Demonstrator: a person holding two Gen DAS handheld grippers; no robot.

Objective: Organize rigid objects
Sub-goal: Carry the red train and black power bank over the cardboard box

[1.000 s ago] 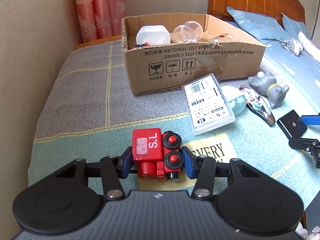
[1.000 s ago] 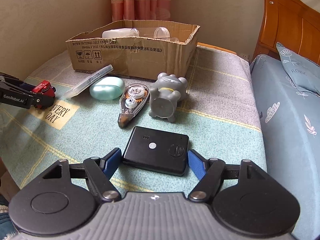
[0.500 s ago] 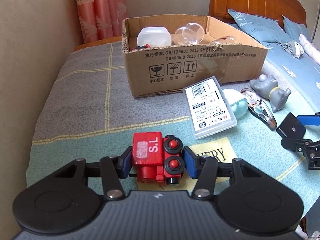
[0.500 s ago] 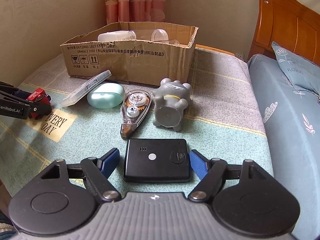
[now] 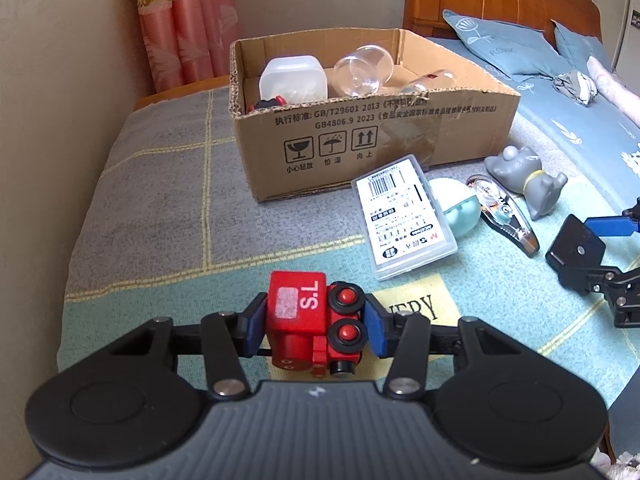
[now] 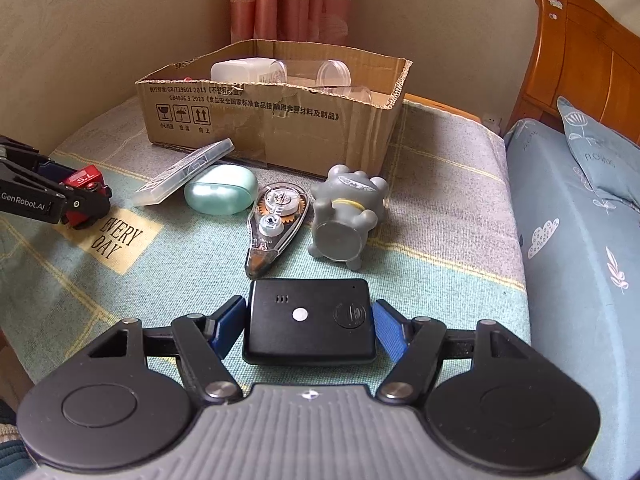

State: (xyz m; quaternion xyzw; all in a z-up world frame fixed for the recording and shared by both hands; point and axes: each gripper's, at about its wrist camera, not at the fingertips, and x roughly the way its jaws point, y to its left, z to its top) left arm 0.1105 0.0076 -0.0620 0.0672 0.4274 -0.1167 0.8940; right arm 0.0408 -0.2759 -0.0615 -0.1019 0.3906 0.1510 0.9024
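Your red toy train [image 5: 312, 320] lies on its side on the bed's blanket, black wheels with red hubs facing up, a white "S.L" on its cab. Your black flat box [image 6: 310, 326] lies flat with a white dot on top. Ahead, the clear plastic case [image 5: 404, 216] with a barcode label leans on the pale green oval case [image 5: 460, 208]. Just beside them lie the correction tape dispenser [image 6: 276, 220] and the grey figurine [image 6: 348, 216], tipped over with its round base towards you. The open cardboard box [image 5: 360, 140] behind them holds a white container [image 5: 294, 80] and clear cups [image 5: 364, 70].
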